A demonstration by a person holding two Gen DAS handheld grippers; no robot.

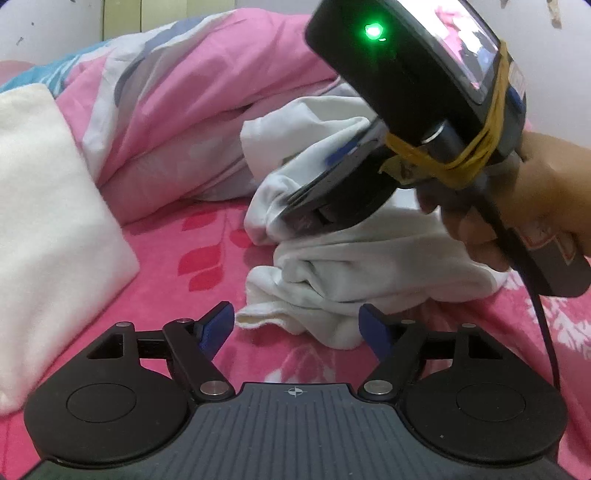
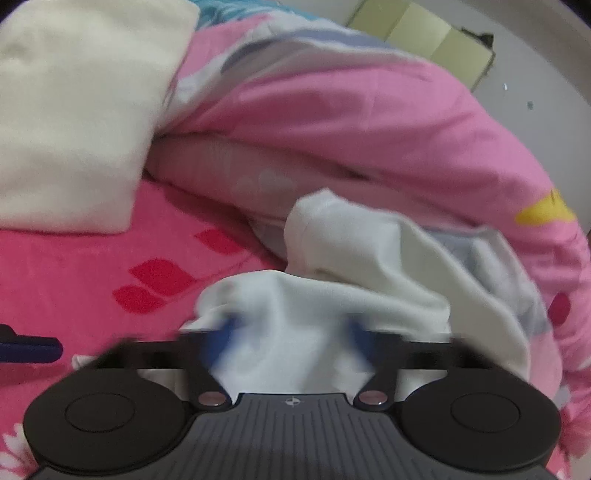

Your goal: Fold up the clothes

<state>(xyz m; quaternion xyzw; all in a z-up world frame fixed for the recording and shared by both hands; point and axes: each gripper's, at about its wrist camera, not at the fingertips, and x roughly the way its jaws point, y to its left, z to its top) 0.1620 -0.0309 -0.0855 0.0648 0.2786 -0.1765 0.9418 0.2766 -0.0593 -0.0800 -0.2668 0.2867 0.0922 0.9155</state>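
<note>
currently looking at a crumpled white cotton garment (image 1: 369,266) heaped on a bright pink bedsheet with red leaf print (image 1: 184,295). holding the black two-finger left gripper with blue pads (image 1: 297,328) just at the near edge of the garment, jaws spread wide, pads touching nothing, only a frilled hem of the garment lying ahead of the gap. reaching into the top of the garment with the black two-finger right gripper (image 1: 291,210), gripped by a bare hand (image 1: 535,192) to the right of the garment, with white folds draping up over the fingers. showing a small green light (image 1: 373,31) on the device strapped above that gripper with yellow rubber bands (image 1: 461,162), high over the garment.

seeing, from the right wrist, the right gripper (image 2: 291,334) smeared by motion, blue pads appearing apart with the garment (image 2: 295,314) bunched between them; not being able to tell whether pinching or merely straddling the cloth.

noting a rumpled pale pink duvet with grey and blue patches (image 1: 192,110) piled behind the garment, touching its far side, and a fluffy white block-shaped pillow (image 1: 48,221) well to the left of the garment, resting on the same bedsheet.
</note>
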